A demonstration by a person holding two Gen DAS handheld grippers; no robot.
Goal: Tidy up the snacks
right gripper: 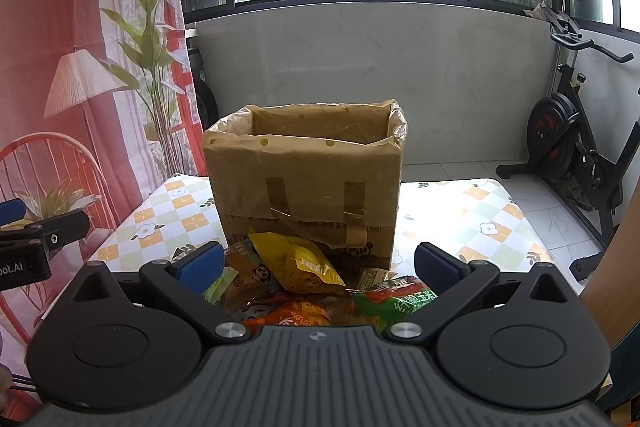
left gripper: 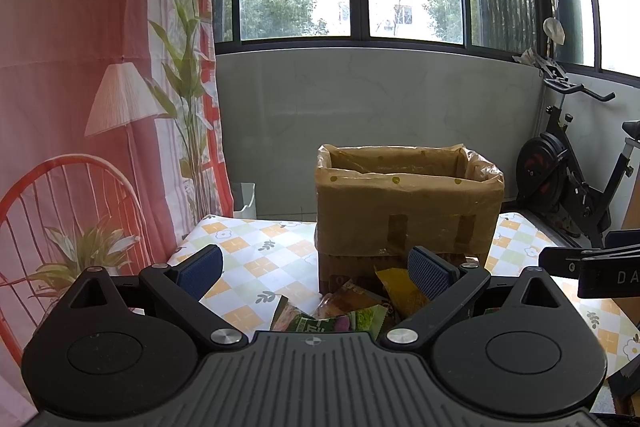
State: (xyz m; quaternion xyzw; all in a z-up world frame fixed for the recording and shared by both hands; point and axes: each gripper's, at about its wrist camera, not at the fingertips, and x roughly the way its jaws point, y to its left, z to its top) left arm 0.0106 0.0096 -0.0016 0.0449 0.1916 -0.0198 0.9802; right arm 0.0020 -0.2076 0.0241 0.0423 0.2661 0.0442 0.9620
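Observation:
A brown cardboard box (left gripper: 408, 203) lined with a clear plastic bag stands open-topped on the checked tablecloth (left gripper: 256, 255); the right wrist view shows the box (right gripper: 308, 183) too. Several snack packets lie in a heap in front of it: a yellow packet (right gripper: 300, 263), a green packet (right gripper: 394, 301), an orange packet (right gripper: 300, 313), and a green-and-purple packet (left gripper: 340, 321). My left gripper (left gripper: 316, 271) hangs open above the heap's left side, holding nothing. My right gripper (right gripper: 318, 267) is open over the heap, nothing between its blue pads (right gripper: 200, 267).
A pink printed curtain (left gripper: 80, 87) hangs at the left. A black exercise bike (right gripper: 576, 147) stands on the floor at the right, beyond the table's edge. A grey wall under windows is behind the box. A brown board edge (right gripper: 616, 267) rises at the near right.

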